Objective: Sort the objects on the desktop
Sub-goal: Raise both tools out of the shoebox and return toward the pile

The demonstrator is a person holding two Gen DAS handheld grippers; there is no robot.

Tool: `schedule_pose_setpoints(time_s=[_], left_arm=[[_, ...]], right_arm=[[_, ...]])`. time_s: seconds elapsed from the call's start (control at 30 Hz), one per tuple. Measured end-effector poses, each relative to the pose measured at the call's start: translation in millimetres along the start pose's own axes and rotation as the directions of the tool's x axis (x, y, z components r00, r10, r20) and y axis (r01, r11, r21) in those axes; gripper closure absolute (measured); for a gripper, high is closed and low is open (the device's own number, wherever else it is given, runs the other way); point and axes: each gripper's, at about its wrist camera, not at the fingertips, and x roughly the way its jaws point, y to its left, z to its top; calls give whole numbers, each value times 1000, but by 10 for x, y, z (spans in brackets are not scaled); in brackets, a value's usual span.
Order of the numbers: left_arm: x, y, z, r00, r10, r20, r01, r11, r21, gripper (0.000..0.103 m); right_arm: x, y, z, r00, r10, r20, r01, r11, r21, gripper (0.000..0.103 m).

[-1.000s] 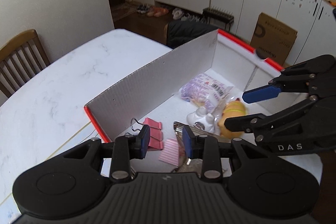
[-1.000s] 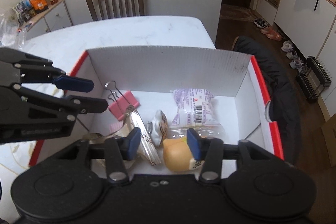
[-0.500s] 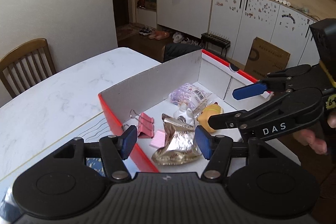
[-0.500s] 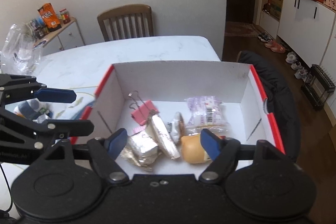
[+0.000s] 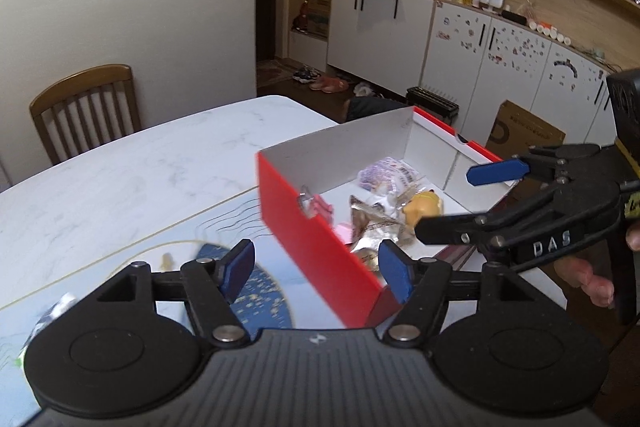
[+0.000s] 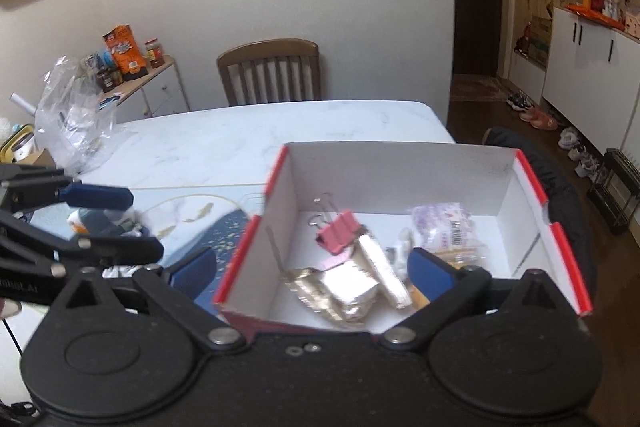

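Observation:
A red box [image 5: 312, 227] with white inner walls [image 6: 392, 179] stands on the white table. In it lie pink binder clips [image 6: 336, 233], a gold foil packet [image 6: 344, 291], a purple-white packet [image 6: 440, 223] and a yellow toy [image 5: 424, 207]. My left gripper [image 5: 316, 271] hovers over the box's near red wall; its jaws are opening with nothing between them. My right gripper [image 6: 312, 267] hangs above the box's near edge, jaws opening wide and holding nothing. Each gripper shows in the other's view: the right gripper [image 5: 446, 201] and the left gripper [image 6: 140, 223].
A blue patterned mat [image 5: 256, 291] lies left of the box with small items [image 6: 104, 221] on it. A wooden chair [image 6: 272, 71] stands at the table's far side. A plastic bag [image 6: 72, 119] sits at the far left. A dark jacket [image 6: 560, 195] hangs beyond the box's right side.
Both grippers have drawn back and up from the box and opened wider. The gold packet and the yellow toy that were between their fingers now lie loose in the box.

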Motion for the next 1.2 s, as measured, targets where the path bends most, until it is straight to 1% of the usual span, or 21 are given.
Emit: schedule_pose_setpoints(time_s=[0.07, 0.17, 0.23, 0.3, 0.4, 0.5, 0.57, 0.63, 0.7, 0.8, 0.87, 0.97, 1.1, 1.2], left_arm=[[-94, 117, -52, 1000, 6, 6, -6, 1000, -19, 35], [-230, 300, -134, 1000, 20, 20, -19, 999, -46, 28], [-315, 415, -190, 999, 34, 28, -32, 998, -57, 28], [-394, 535, -248, 998, 52, 33, -50, 997, -64, 24], [-516, 710, -334, 997, 65, 48, -61, 995, -77, 20], [-622, 885, -420, 996, 76, 52, -72, 994, -85, 15], [-684, 997, -477, 995, 80, 52, -75, 993, -91, 14], [-736, 1108, -525, 995, 82, 48, -77, 993, -94, 11], [-787, 1203, -577, 995, 82, 50, -77, 992, -99, 2], [-841, 1339, -632, 995, 83, 54, -77, 992, -96, 1], [-871, 1408, -660, 995, 78, 54, -73, 993, -93, 0], [-886, 1528, -717, 997, 68, 46, -64, 994, -87, 0], [-867, 1689, -808, 997, 63, 40, -59, 994, -91, 0], [-828, 1823, -878, 998, 54, 31, -51, 993, -104, 0]], right_arm=[[16, 140, -28, 1000, 7, -3, -8, 1000, -21, 1], [52, 362, -58, 1000, 24, -13, -24, 999, -35, 1], [74, 515, -73, 999, 39, -15, -39, 999, -36, 1], [104, 669, -84, 999, 50, -19, -51, 998, -36, 1], [157, 898, -115, 998, 63, -30, -64, 997, -40, 1], [204, 1123, -136, 998, 62, -33, -63, 997, -54, 1], [228, 1266, -141, 998, 61, -31, -63, 996, -62, 1], [259, 1389, -146, 998, 53, -27, -55, 997, -62, 1], [286, 1498, -154, 999, 45, -24, -47, 997, -53, 1], [305, 1664, -179, 1000, 20, 3, -19, 998, -68, 1], [325, 1803, -206, 999, -21, 26, 23, 994, -110, 0], [359, 1987, -232, 998, -42, 44, 48, 988, -148, 0], [453, 2211, -261, 999, -44, 25, 47, 984, -172, 0], [557, 2335, -265, 1000, -25, -13, 22, 986, -165, 0]])
